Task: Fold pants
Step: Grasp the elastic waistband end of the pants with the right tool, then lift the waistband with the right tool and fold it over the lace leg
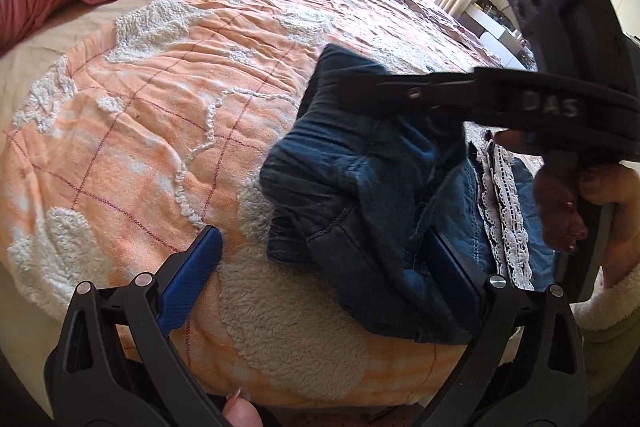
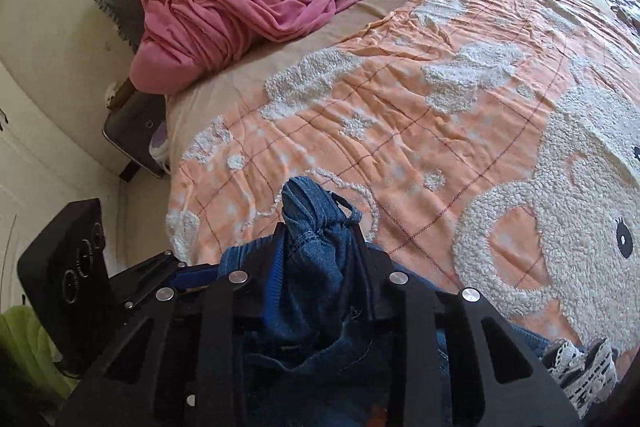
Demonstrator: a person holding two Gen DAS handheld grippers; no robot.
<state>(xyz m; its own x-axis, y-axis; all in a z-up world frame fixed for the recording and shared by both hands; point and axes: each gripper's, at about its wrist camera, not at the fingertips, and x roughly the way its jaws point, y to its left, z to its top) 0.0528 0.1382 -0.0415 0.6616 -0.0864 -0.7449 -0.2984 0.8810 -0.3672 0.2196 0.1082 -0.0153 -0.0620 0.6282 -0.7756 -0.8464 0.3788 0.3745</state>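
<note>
The dark blue denim pants (image 1: pixel 360 195) lie crumpled in a loose heap near the bed's close edge — folds piled over one another, a stitched hem turned up at the front, a strip of white lace trim along the right side. In the right wrist view, a bunched wad of the denim stands upright — pinched tight.

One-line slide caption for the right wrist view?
Right gripper clamped on a bunched fold of blue denim pants above the peach bedspread.
</note>
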